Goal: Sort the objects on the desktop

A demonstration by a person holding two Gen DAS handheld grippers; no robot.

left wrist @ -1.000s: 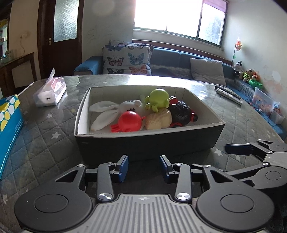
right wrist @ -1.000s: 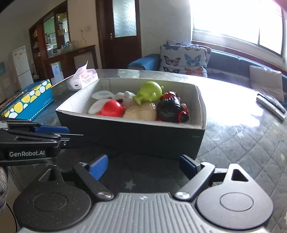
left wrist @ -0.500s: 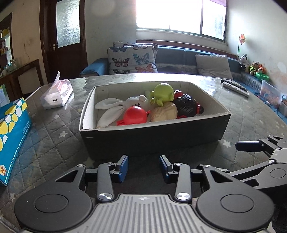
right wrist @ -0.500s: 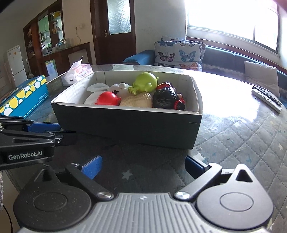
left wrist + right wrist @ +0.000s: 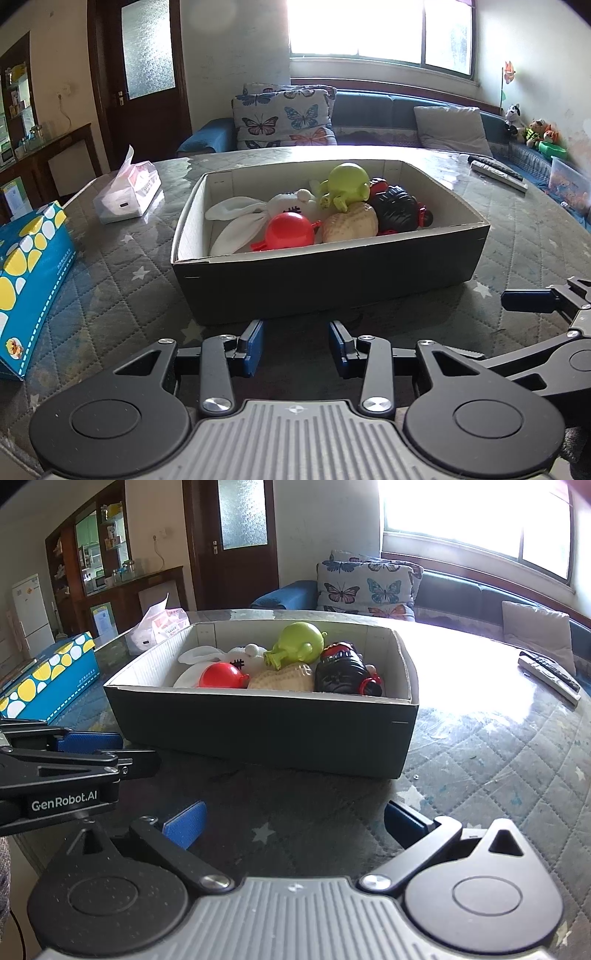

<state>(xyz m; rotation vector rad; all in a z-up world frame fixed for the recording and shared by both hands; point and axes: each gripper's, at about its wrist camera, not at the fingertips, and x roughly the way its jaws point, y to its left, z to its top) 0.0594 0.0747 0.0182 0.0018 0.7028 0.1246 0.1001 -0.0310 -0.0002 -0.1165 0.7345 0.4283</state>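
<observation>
Both of my grippers are empty and sit short of the cardboard box (image 5: 328,284), which stands straight ahead of them on the quilted table cover (image 5: 110,295). The left gripper (image 5: 295,347) has its blue pads a moderate gap apart with nothing between them; the right gripper (image 5: 291,823) is spread much wider, also holding nothing. Neither touches the box.

The sorting looks close to finished, as far as I can judge. Five toys lie together inside the box ahead of me: a white plush rabbit (image 5: 251,218) toward the left, a red round toy (image 5: 290,232) nearest my fingers, a tan peanut-shaped toy (image 5: 351,223) beside it, a green round toy (image 5: 347,182) behind those, and a black toy with red trim (image 5: 399,212) on the right. I see no loose toy on the table around the box.

What stays outside is a blue tissue box with yellow and white dots (image 5: 29,269) to the left of my left gripper, a soft tissue pack (image 5: 127,188) farther off on the left, and two remote controls (image 5: 550,677) far to the right of my right gripper. Whether these count as things to sort, I cannot tell; if not, nothing is left.
</observation>
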